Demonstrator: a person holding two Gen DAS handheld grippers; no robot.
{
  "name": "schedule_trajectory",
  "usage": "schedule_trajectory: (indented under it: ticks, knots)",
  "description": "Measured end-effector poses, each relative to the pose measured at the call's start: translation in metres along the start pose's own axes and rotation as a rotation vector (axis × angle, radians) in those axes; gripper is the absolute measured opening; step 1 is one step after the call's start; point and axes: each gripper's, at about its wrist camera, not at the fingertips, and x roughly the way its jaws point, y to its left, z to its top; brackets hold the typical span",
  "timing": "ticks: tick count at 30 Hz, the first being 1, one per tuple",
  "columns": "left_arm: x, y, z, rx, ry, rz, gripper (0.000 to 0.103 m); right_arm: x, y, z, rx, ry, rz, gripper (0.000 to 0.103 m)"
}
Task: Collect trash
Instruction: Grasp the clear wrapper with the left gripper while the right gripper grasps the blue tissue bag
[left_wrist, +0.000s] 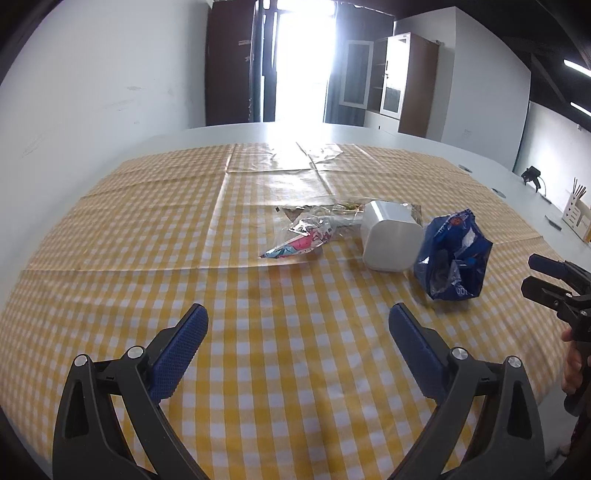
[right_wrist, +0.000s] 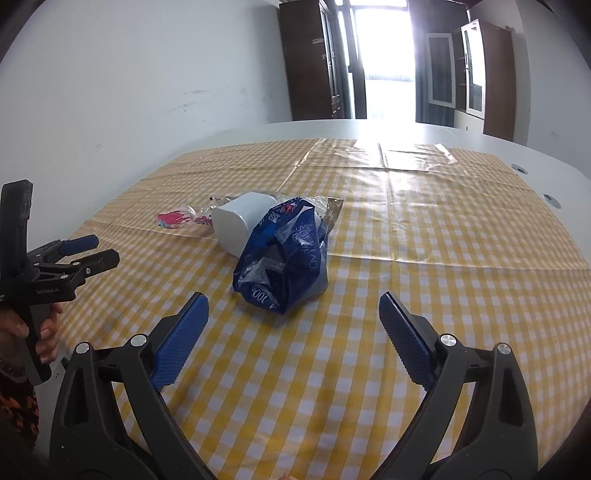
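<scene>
Approaching the blue bag (right_wrist: 282, 254) at twelve o'clock, my right gripper (right_wrist: 291, 317) gapes empty (left gripper (left_wrist: 297, 325) too); next, straddle and clench.

Bare checked surface (left_wrist: 295, 350) lies open ahead of both grippers; at one o'clock a white tub (left_wrist: 391, 236), blue bag (left_wrist: 454, 254) and wrappers (left_wrist: 306, 236) cluster, touching.
</scene>
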Motion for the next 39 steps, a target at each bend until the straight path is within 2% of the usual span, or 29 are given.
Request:
schedule_trajectory:
  ticks: [5, 7, 13, 16, 17, 18, 19, 20, 23, 25, 31, 39]
  knots:
    - [0.022, 0.000, 0.015, 0.011, 0.040, 0.006, 0.093, 0.023, -0.006, 0.017, 0.015, 0.043, 0.005, 0.086]
    - [0.030, -0.001, 0.021, 0.023, 0.062, 0.011, 0.089, 0.032, -0.009, 0.023, 0.021, 0.059, -0.001, 0.079]
    - [0.050, -0.004, 0.039, 0.057, 0.088, 0.016, 0.085, 0.055, -0.016, 0.033, 0.030, 0.107, 0.002, 0.072]
    - [0.063, -0.008, 0.048, 0.079, 0.093, 0.015, 0.083, 0.062, -0.018, 0.036, 0.038, 0.126, 0.005, 0.061]
    - [0.068, -0.007, 0.050, 0.083, 0.098, 0.020, 0.079, 0.066, -0.018, 0.036, 0.038, 0.138, 0.004, 0.057]
    - [0.073, -0.006, 0.051, 0.082, 0.102, 0.024, 0.069, 0.068, -0.017, 0.037, 0.035, 0.152, 0.010, 0.054]
    - [0.077, -0.005, 0.051, 0.075, 0.111, 0.018, 0.043, 0.070, -0.017, 0.037, 0.031, 0.162, 0.022, 0.044]
    - [0.079, -0.003, 0.051, 0.065, 0.120, 0.007, 0.031, 0.070, -0.016, 0.037, 0.031, 0.163, 0.035, 0.036]
    - [0.075, 0.001, 0.047, 0.028, 0.127, -0.044, 0.016, 0.068, -0.014, 0.036, 0.024, 0.163, 0.053, 0.027]
    - [0.067, 0.003, 0.042, -0.001, 0.109, -0.041, 0.011, 0.063, -0.011, 0.035, 0.012, 0.156, 0.048, 0.024]
    - [0.025, 0.004, 0.028, -0.054, 0.019, -0.035, 0.008, 0.044, -0.006, 0.029, 0.021, 0.105, 0.060, 0.023]
    - [0.005, 0.011, 0.013, -0.117, 0.036, -0.033, 0.008, 0.024, 0.003, 0.012, 0.029, 0.078, 0.077, 0.023]
